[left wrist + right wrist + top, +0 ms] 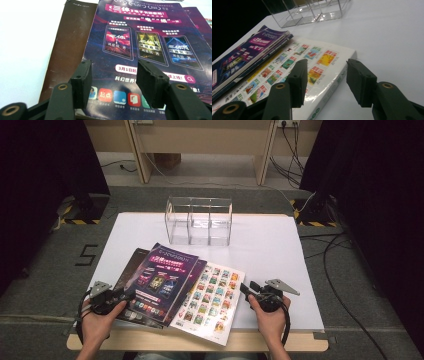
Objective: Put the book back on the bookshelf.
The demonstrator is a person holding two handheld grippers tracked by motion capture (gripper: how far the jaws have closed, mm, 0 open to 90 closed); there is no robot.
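Note:
A fanned stack of magazines lies at the table's front. On top is a purple magazine (pixel 162 279) (pixel 147 47) (pixel 242 52). Under it at the left lies a brown one (pixel 131 265) (pixel 66 42), and at the right a white one with rows of small colour pictures (pixel 212 297) (pixel 312 62). My left gripper (pixel 125 296) (pixel 112 80) hovers open over the purple magazine's lower left part. My right gripper (pixel 243 289) (pixel 325 80) stands open over the white magazine's right edge, holding nothing. A clear acrylic rack with compartments (pixel 199 220) (pixel 312 11) stands empty at the back.
A white sheet (pixel 270 250) covers the tabletop, bare at the right and behind the magazines. The wooden table edge (pixel 200 341) runs along the front. Cables (pixel 345 285) lie on the grey floor at the right, with black curtains on both sides.

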